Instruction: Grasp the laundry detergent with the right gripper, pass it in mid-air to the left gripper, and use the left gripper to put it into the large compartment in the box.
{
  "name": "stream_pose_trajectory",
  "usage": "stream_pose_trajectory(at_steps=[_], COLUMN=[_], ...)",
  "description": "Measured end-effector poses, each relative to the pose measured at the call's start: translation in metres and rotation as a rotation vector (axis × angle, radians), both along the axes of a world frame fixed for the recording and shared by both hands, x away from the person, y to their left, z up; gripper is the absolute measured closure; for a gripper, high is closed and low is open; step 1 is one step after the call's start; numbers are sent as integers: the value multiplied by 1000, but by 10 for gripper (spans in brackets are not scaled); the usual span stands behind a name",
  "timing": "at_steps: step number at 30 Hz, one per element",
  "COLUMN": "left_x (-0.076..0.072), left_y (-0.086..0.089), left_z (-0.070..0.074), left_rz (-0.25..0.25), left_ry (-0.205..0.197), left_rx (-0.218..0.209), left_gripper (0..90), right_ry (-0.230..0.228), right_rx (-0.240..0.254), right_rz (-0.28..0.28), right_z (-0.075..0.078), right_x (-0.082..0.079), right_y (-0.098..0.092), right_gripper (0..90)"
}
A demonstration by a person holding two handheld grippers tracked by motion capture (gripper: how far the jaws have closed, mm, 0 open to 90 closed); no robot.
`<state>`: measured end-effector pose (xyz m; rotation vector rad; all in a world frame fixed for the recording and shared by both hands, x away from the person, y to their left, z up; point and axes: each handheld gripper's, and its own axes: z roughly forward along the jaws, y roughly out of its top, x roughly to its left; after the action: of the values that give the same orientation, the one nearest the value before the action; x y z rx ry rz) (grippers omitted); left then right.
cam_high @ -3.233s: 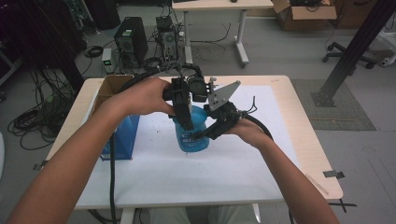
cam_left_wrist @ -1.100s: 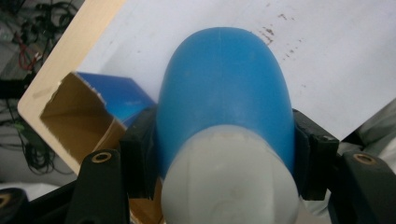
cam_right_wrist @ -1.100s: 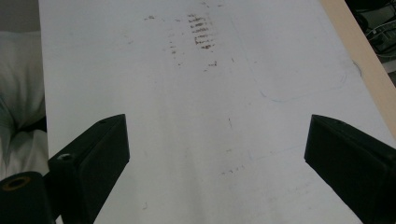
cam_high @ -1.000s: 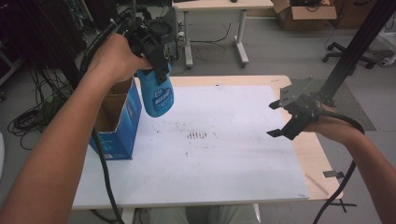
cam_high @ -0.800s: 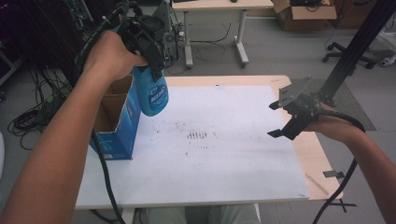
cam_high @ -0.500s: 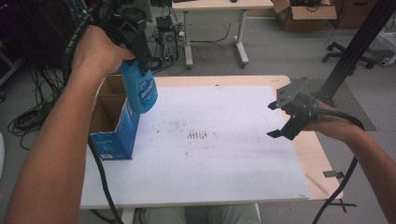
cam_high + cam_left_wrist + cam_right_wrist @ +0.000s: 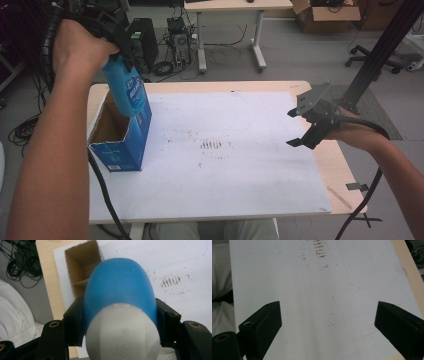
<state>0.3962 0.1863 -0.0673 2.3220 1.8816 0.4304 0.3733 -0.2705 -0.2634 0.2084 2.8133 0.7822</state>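
Your left gripper (image 7: pixel 120 322) has its jaws clamped on a blue bottle (image 7: pixel 119 292), one black jaw on each flank, just above the white cap end that faces the camera. In the high view the left gripper (image 7: pixel 119 44) holds that bottle (image 7: pixel 126 91) up in the air, its lower end over the open top of the blue cardboard box (image 7: pixel 120 141) at the desk's left edge. Your right gripper (image 7: pixel 327 320) has its jaws spread wide with nothing between them; in the high view it hangs (image 7: pixel 305 131) at the right side of the desk, well apart from bottle and box.

The step in hand looks like setting the bottle into the box. To do it well, bring the bottle's lower end squarely over the opening before you lower it; the left gripper view shows a cardboard divider inside, so aim for one compartment and not its edge. Keep the grip firm until the bottle rests on the bottom, since the box is light and could tip if the bottle catches its wall.

The desk (image 7: pixel 350 172) is pale wood under a white sheet (image 7: pixel 240 185) with dark scuffs near the middle. Beyond it lies grey floor, with another desk (image 7: pixel 230 6), cables, a computer tower (image 7: pixel 141 42) and a cardboard carton (image 7: pixel 325 9).
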Motion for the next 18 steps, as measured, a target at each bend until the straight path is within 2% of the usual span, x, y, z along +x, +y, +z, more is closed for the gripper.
stream_pose_trajectory(at_steps=[7, 12, 18], left_x=[-1, -1, -1], left_y=[15, 25, 40], left_z=[-1, -6, -16], left_rz=[55, 79, 115], left_ry=[-16, -19, -20], left_rx=[-3, 9, -3], left_gripper=[380, 380, 380], right_ry=[-3, -3, -7], right_rx=[7, 9, 8], right_rz=[-9, -18, -28], right_z=[1, 1, 0], right_x=[1, 0, 1], right_y=[-5, -9, -14], right_gripper=[71, 70, 70])
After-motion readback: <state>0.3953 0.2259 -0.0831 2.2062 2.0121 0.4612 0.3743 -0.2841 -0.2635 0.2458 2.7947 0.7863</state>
